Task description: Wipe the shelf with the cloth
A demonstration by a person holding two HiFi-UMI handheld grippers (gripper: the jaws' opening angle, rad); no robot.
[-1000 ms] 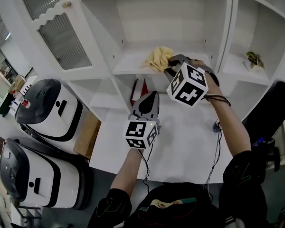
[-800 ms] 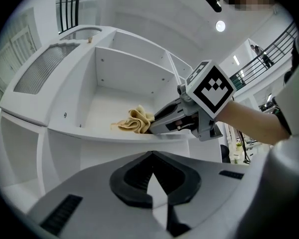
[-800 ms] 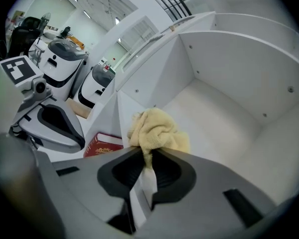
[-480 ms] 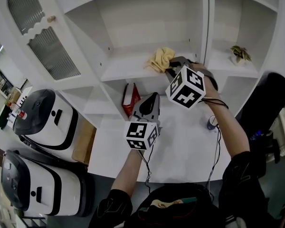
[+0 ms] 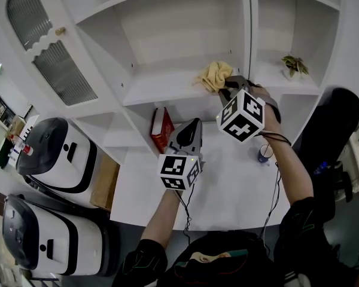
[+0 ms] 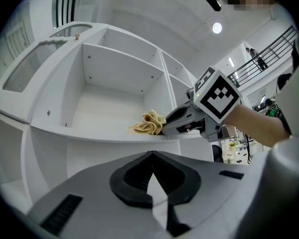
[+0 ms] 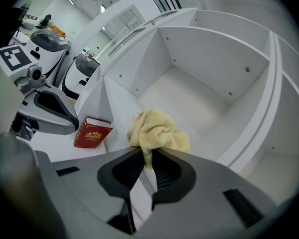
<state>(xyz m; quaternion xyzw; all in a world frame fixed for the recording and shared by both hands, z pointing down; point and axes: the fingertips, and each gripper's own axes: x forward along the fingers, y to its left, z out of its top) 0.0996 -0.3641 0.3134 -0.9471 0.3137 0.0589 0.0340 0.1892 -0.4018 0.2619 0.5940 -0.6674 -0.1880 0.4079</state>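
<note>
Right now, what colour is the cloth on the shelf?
Pale yellow. The cloth shows best in the right gripper view.

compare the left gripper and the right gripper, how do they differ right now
The right gripper is shut on the yellow cloth; the left gripper is shut on nothing. The right gripper reaches up to the shelf, where the cloth lies; the left gripper hangs lower, over the counter. Both point toward the cabinet.
</note>
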